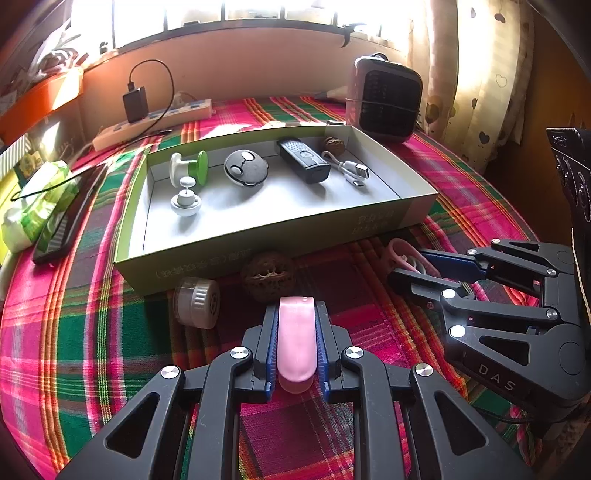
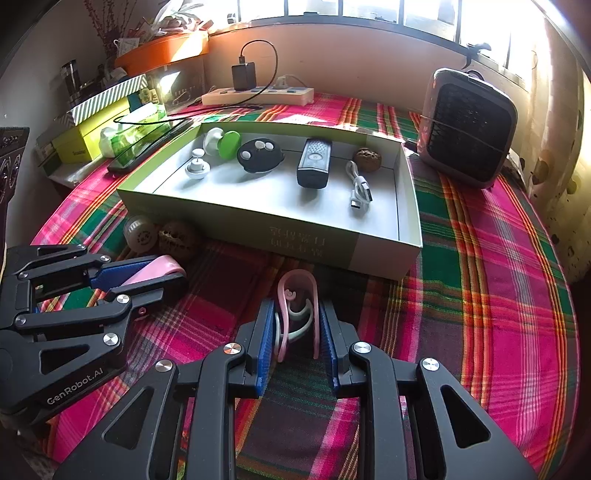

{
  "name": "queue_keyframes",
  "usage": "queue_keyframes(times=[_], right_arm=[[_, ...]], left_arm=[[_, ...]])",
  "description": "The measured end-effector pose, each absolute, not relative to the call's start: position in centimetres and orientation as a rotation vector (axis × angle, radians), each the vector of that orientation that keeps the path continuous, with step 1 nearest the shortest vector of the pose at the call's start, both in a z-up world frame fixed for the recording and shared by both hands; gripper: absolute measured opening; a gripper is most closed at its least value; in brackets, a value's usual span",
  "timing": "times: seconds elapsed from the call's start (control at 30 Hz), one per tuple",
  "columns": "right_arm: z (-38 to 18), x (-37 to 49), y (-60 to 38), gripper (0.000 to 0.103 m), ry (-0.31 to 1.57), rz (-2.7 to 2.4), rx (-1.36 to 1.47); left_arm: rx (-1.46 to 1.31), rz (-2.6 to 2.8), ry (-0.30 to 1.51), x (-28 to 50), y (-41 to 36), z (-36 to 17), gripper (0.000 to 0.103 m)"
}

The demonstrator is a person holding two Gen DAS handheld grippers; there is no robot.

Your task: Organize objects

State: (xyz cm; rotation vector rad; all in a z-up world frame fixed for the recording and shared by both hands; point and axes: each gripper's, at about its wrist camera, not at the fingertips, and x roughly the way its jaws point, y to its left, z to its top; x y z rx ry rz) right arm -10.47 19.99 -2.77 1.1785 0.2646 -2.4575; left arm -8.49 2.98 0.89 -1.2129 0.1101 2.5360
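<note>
Pink bar (image 1: 297, 338) clamped in left gripper (image 1: 297, 321); pink clip (image 2: 297, 314) pinched in right gripper (image 2: 297, 325).

Sunlit window (image 1: 229, 11) — heart-print curtain (image 1: 480, 74).

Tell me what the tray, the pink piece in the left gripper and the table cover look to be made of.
Tray: looks like matte cardboard, with thin folded walls and print on the outside.
Pink piece: glossy, probably hard plastic or glazed ceramic; light glints off its smooth rounded surface. It sits clamped in the left gripper.
Table cover: woven plaid cloth with visible threads.
</note>
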Motion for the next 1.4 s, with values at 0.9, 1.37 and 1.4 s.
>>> queue_keyframes(times=[0.9,1.37,1.4], right_arm=[[-0.9,-9.2,19.7,0.024,0.215,-2.49,1.121],[0.4,-9.1,19.7,0.024,0.202,-2.51,1.072],[0.5,-9.1,19.7,0.025,0.2,-2.511,1.069]], left_arm=[[-1.187,2.562,0.099,-7.9,2.5,2.0,0.016],[-1.128,2.569,0.042,-7.7,1.7,3.8,0.015],[-1.123,2.569,0.029,-7.7,1.6,3.9,0.015]])
